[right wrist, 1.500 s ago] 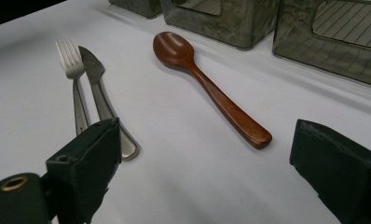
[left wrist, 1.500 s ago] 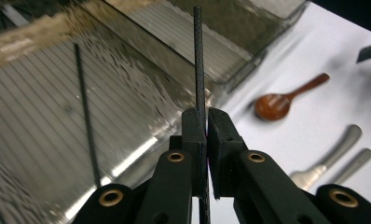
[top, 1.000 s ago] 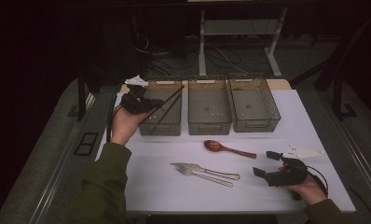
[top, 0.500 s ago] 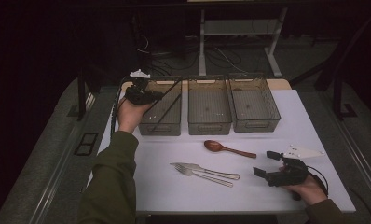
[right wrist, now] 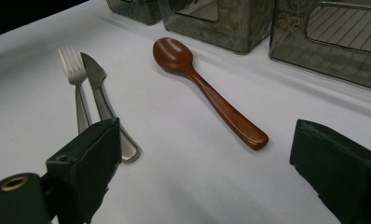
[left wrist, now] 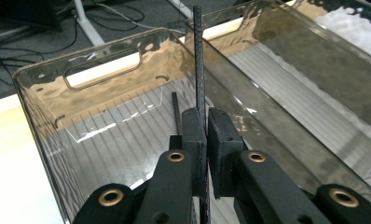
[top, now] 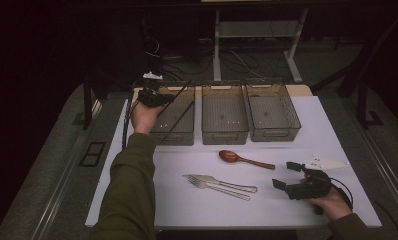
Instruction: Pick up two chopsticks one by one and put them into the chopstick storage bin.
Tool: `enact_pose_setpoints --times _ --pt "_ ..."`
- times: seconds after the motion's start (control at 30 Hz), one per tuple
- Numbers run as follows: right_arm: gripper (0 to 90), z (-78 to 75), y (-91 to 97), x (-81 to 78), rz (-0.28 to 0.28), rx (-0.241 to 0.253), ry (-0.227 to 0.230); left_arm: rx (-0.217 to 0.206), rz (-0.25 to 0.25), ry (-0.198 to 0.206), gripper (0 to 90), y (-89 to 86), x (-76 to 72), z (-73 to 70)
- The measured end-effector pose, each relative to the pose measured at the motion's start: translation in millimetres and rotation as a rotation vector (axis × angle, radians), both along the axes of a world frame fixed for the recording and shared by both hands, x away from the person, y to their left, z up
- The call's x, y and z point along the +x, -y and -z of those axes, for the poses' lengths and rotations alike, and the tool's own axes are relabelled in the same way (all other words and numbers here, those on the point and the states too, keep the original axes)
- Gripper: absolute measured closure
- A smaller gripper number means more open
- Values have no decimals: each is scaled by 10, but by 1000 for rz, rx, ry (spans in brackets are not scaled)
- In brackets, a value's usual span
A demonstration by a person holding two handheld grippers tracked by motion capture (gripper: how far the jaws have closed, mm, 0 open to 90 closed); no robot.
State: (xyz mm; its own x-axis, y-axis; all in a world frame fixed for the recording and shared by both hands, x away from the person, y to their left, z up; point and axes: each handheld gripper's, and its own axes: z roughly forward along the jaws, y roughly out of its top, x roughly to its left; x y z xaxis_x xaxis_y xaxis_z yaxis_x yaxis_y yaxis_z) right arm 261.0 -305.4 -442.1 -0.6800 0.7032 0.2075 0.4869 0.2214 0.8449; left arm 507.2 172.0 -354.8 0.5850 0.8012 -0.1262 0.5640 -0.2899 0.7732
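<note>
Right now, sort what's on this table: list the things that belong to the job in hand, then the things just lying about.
In the job:
- thin black chopstick, pinched in the left gripper
- second black chopstick lying in the bin
- leftmost clear plastic bin

Lying about for now:
- brown wooden spoon
- steel fork
- steel knife
- middle clear bin
- right clear bin
- right gripper, open, idle

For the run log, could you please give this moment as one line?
left hand-held gripper: shut on black chopstick, over left bin | right hand-held gripper: open, holding nothing | on table: spoon, fork, knife
</note>
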Motion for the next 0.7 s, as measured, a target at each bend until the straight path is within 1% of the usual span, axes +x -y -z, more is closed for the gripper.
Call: enact_pose_setpoints --times 0.1,0.13,0.2,0.27,0.4,0.43,0.47,0.5,0.53,0.67,0.7 --pt "83 -1 4 -1 -1 1 4 13 -19 -28 851 7 51 58" --pt "84 -1 5 -1 -1 2 3 22 -17 -33 852 11 64 77" --pt "84 0 8 0 -1 1 3 25 -18 -43 851 25 82 111" --pt "84 -1 14 -1 0 2 5 32 -19 -51 851 38 94 134" --pt "84 -3 15 -6 -1 1 8 33 -31 -58 844 48 105 161" --pt "84 -4 14 -6 -2 1 7 45 -40 -51 832 51 103 156" --pt "84 -4 14 -6 -2 1 8 55 -56 -40 783 53 100 151" --pt "84 -3 14 -6 -1 2 7 54 -60 -32 765 54 96 141" --pt "84 -3 14 -5 -2 2 8 56 -56 -29 739 52 92 130" --pt "84 -2 11 -5 -3 2 5 53 -35 8 672 76 56 84" --pt "84 -2 9 -6 -1 2 4 49 -20 18 661 81 43 69"
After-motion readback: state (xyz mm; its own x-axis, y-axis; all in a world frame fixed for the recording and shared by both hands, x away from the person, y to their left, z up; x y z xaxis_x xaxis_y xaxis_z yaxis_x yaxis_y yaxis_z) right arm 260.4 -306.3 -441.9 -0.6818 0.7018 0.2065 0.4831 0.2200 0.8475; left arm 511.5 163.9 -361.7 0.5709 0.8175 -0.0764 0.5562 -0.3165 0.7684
